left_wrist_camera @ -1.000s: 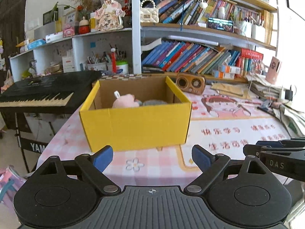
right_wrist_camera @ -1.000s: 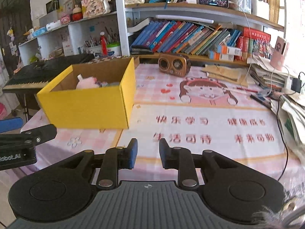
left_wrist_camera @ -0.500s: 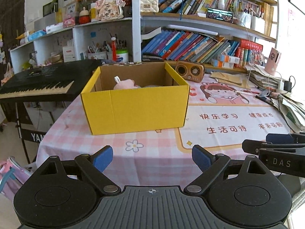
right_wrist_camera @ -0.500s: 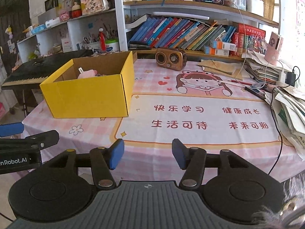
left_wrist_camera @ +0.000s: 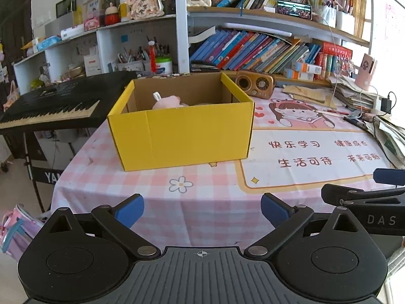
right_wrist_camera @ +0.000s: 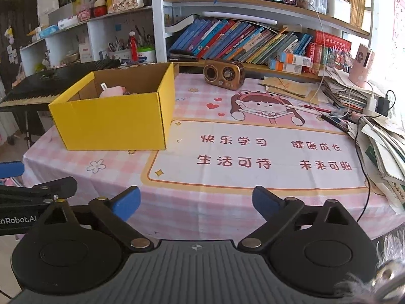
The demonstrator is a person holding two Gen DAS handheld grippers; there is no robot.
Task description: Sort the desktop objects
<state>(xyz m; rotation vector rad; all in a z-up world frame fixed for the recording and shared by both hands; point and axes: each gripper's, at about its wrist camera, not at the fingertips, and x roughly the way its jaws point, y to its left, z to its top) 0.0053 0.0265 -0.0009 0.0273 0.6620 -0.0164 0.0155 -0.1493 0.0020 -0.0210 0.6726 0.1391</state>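
The yellow cardboard box [left_wrist_camera: 181, 131] stands on the left part of the table [right_wrist_camera: 253, 202], on a pink checked cloth, with its top open. Inside it we see a pink soft item [left_wrist_camera: 167, 101] lying against the near wall; beside it a grey shape shows, too hidden to identify. We judge the sorting to be largely done: the central printed mat carries no loose objects.

We judge the box light and fairly stiff, but its thin walls will buckle under a hard pinch. We would take hold of it at the upper rim of a side wall, near a corner where the fold stiffens it. The pink item looks soft and light; a gentle pinch across its body should hold it without slipping.

The left gripper [left_wrist_camera: 202, 209] hangs over the near table edge, its jaws opening to a wide stance with nothing between them. The right gripper [right_wrist_camera: 196, 200] is just beside it, jaws likewise opening wide and empty.

Farther out: a brown radio [right_wrist_camera: 224, 72] behind the box, a keyboard [left_wrist_camera: 50, 106] off to the left, stacked papers [right_wrist_camera: 379, 139] at the right edge.
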